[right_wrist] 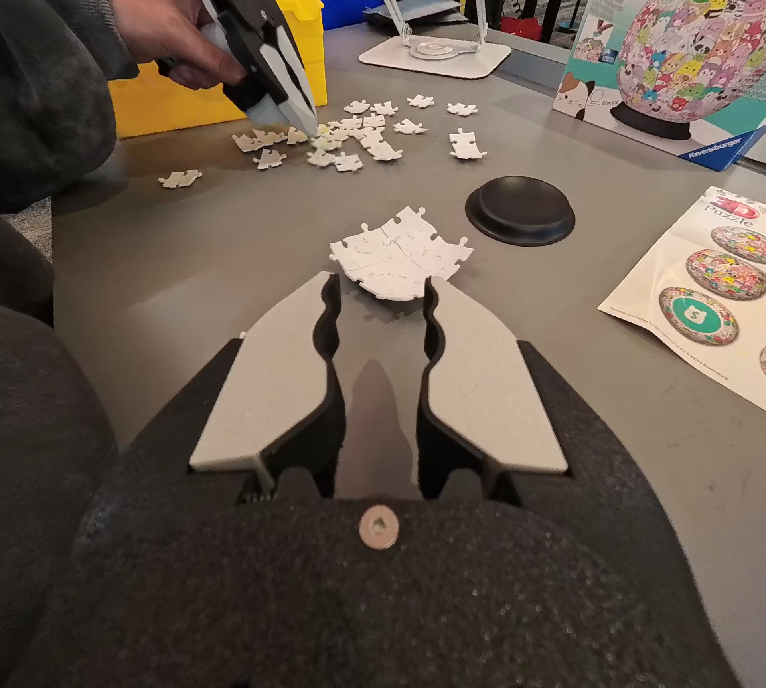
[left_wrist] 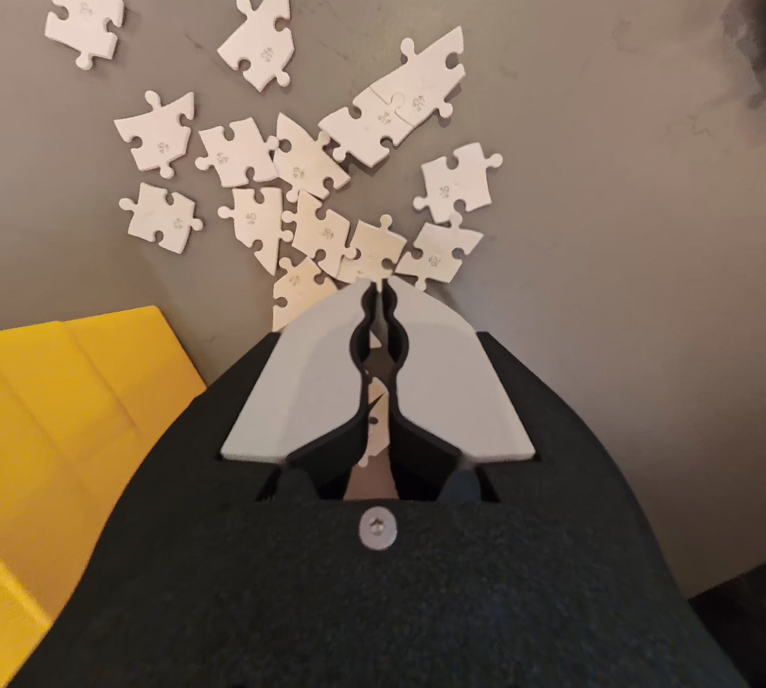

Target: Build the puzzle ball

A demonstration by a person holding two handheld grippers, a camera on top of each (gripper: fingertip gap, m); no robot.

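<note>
Left wrist view: left hand-held gripper [left_wrist: 379,286], grey fingers with black inner pads, tips pinched onto the edge of one white puzzle piece [left_wrist: 375,247] at the near side of a scatter of loose pieces [left_wrist: 248,154], all blank side up on the grey bench [left_wrist: 601,212]. Two joined pieces [left_wrist: 393,104] lie at the far right of the scatter. Yellow bin [left_wrist: 83,398] at lower left. Right wrist view: right hand-held gripper [right_wrist: 379,282], jaws spread apart and empty, low over the bench just short of the curved assembled section [right_wrist: 398,253], a shallow white bowl of joined pieces resting hollow side up. Black round stand [right_wrist: 520,210] just right of and beyond that section. Printed leaflet [right_wrist: 696,295] at the right edge; puzzle box [right_wrist: 679,46] upright at far right. A person's hand [right_wrist: 161,17] holds the left unit over the scatter, beside the yellow bin.
</note>
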